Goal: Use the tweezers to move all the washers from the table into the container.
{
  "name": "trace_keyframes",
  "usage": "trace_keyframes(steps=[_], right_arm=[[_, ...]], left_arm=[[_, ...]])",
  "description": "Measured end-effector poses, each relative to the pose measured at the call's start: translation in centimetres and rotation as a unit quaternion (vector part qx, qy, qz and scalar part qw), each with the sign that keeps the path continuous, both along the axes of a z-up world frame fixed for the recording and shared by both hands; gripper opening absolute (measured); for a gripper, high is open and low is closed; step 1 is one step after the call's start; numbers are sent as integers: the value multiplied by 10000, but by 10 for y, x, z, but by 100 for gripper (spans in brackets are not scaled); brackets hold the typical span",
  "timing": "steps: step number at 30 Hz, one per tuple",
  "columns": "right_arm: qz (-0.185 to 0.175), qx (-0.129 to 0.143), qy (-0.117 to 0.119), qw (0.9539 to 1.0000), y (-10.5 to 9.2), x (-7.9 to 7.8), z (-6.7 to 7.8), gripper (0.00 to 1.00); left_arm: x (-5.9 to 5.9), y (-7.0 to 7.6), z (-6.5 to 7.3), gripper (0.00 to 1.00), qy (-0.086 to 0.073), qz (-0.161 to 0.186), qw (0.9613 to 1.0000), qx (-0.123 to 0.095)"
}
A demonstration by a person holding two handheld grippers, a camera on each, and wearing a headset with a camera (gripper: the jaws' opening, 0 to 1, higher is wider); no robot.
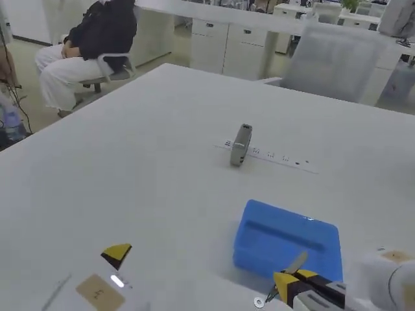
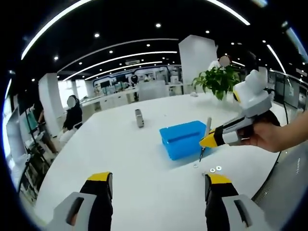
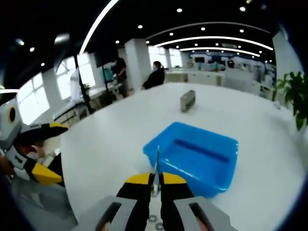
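My right fingers are closed on the tweezers, which stick out ahead of them with the tips angled down, just off the near wall of the blue container. My left fingers stand wide apart with nothing between them, well back from the container. The washers lie flat on the white bench, just beside the container's near corner and outside it. I cannot tell whether the tweezer tips hold one.

The main risks, as I judge them:
- **Flicking:** the washers are thin and lie flat on a smooth top, so the tips could skid over an edge and flick one away from the container.
- **Twisting:** the tweezers are slim in my grip and could twist if I press down hard.
- **Dropping short:** the container wall stands above the bench, so a low carry could knock a washer loose before it clears the rim.

No writing is readable. A tan label far to the left of the container carries a mark too blurred to read. The marks beside the grey block beyond the container are too small to make out.
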State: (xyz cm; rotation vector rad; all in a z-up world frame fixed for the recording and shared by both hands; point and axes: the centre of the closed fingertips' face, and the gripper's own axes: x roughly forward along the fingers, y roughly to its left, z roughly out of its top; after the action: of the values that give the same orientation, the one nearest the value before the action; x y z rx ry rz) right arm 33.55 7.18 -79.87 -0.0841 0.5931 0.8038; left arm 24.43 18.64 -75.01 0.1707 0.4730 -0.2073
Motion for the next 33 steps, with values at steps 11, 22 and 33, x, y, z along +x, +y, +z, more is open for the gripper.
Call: trace_keyframes(steps=[11,22,33], right_arm=[[-368,149,-18,9992,-1,8,-7,3],[-324,133,-19,9994,1,3,-7,3],[-97,-79,-133,9998,6,-5,-9,3]], left_arm=[[-3,-5,-8,77,161,-184,9995,181],[-3,-1,-9,75,214,-102,9995,202],[-2,0,-8,77,185,-107,9996,191]])
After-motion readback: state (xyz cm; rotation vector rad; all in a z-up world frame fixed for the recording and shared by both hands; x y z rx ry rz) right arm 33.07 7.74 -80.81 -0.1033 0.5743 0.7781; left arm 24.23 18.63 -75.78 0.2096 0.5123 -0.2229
